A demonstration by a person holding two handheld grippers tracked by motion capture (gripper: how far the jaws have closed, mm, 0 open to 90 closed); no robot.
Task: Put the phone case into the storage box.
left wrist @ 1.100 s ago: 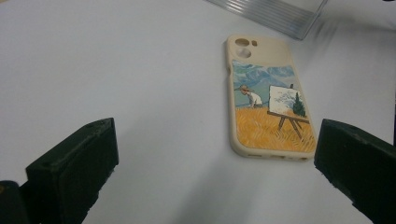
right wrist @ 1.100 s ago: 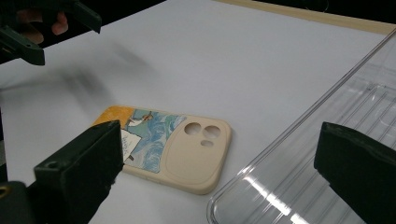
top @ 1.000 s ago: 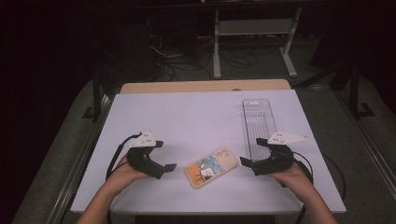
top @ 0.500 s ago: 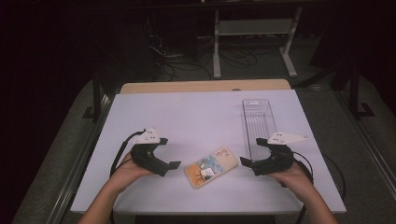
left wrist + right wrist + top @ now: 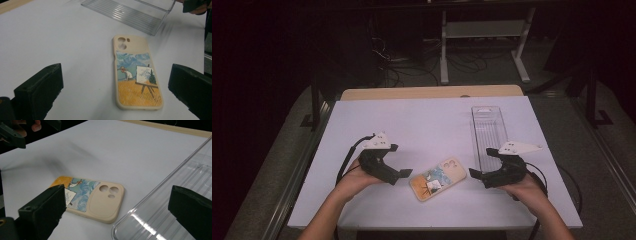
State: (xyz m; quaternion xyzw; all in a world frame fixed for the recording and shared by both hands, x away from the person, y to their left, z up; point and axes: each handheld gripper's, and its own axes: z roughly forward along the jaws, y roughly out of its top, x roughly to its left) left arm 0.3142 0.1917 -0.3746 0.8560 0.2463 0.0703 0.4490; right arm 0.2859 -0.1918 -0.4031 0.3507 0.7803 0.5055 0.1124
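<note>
The phone case lies flat, picture side up, on the white bench between both grippers. The left gripper sits just beside its left end, fingers wide and empty. The right gripper is near its right end, fingers wide too. A clear tray stands behind the right gripper.

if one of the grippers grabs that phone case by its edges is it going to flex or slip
The phone case lies flat, printed back up, and looks like a thin empty shell, so it is probably light and may bow if squeezed across its width. Its rounded, smooth-looking rim could slip between the jaws. Lying flush on the table, it probably slides when pushed.
</note>
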